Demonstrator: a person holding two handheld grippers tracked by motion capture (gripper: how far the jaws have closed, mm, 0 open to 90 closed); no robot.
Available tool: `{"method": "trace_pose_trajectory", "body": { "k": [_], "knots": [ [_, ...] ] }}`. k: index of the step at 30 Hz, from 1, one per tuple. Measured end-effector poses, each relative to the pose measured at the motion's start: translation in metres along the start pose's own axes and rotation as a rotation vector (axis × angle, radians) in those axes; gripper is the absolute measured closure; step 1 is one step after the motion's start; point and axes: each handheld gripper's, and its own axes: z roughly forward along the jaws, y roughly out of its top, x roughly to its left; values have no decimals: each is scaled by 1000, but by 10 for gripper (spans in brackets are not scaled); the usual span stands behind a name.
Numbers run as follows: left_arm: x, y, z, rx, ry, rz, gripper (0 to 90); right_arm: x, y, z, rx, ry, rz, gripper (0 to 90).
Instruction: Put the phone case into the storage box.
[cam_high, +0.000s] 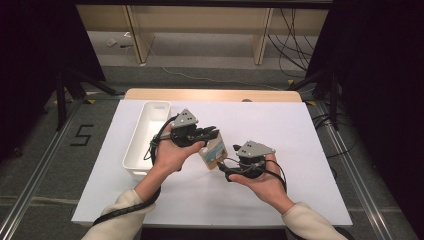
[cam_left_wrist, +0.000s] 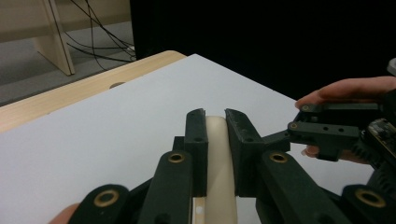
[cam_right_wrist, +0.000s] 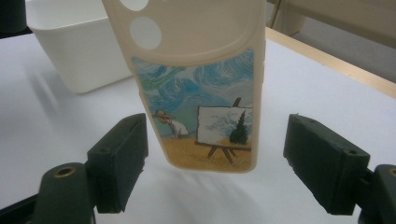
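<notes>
I have the left gripper (cam_high: 209, 134) clamped on the edge of a phone case (cam_high: 214, 151), held up above the white table top (cam_high: 280, 130) near the middle of the table. In the left gripper view the two black jaws press on either side of the case's cream rim (cam_left_wrist: 219, 158), with the case seen edge-on between them.

The right gripper (cam_right_wrist: 215, 161) sits just right of the case, its jaws apart. In the right gripper view the case (cam_right_wrist: 201, 84) hangs between them: the left jaw stands right at the case's edge, though I cannot tell whether it touches, and the right jaw stands clear with a gap. The case's back shows a painted scene of a figure in a straw hat at an easel, under swirling blue sky, with round camera cut-outs in the cream part above.

A white rectangular bin (cam_high: 146, 137) stands on the left part of the table, just left of my left hand (cam_high: 170, 152). My right hand (cam_high: 262, 182) holds its gripper nearer to me than the left one
</notes>
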Motion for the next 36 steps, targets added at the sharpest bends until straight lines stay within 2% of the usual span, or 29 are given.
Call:
{"method": "trace_pose_trajectory", "body": {
  "k": [6, 17, 24, 31, 36],
  "knots": [
    [-1, 0, 0, 12, -32, 22, 793, -4, -2, 0, 3, 40, -11, 214],
    [-8, 2, 1, 26, -126, 79, 793, -10, -5, 0, 11, 106, -28, 193],
    [-14, 4, 1, 36, -174, 114, 793, -11, -8, 1, 22, 121, -39, 192],
    [-17, 5, 1, 41, -195, 126, 793, -13, -9, 1, 30, 130, -48, 196],
    [-18, 6, 0, 43, -202, 133, 793, -15, -10, 0, 27, 138, -52, 257]
  ]
}}
